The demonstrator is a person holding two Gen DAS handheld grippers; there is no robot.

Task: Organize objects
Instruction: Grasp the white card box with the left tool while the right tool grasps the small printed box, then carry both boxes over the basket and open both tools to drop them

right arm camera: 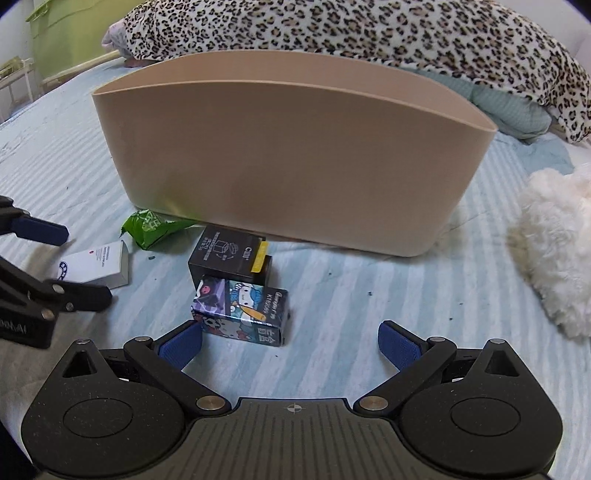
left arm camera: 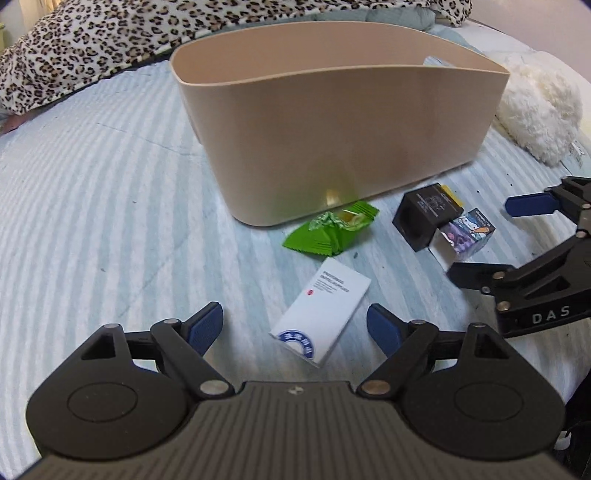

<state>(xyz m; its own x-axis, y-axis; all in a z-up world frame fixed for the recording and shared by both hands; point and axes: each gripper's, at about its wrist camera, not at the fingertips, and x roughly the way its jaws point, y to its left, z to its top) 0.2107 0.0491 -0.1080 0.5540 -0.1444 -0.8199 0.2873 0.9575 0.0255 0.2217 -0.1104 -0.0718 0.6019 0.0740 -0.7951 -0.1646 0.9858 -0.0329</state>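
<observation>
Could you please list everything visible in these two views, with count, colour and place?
bin: one, beige, on the bed, behind the small items
green packet: one, green, against the bin's front wall
white box: one, white with a blue round mark, lying flat ahead of the left gripper
black box: one, black with a yellow tab, near the bin's base
cartoon box: one, multicoloured, touching the black box on its near side
fluffy item: one, cream-white, right of the bin
leopard blanket: one, behind the bin
bedsheet: one, pale blue striped
left gripper: fingers blue-padded, apart
right gripper: fingers blue-padded, apart
</observation>
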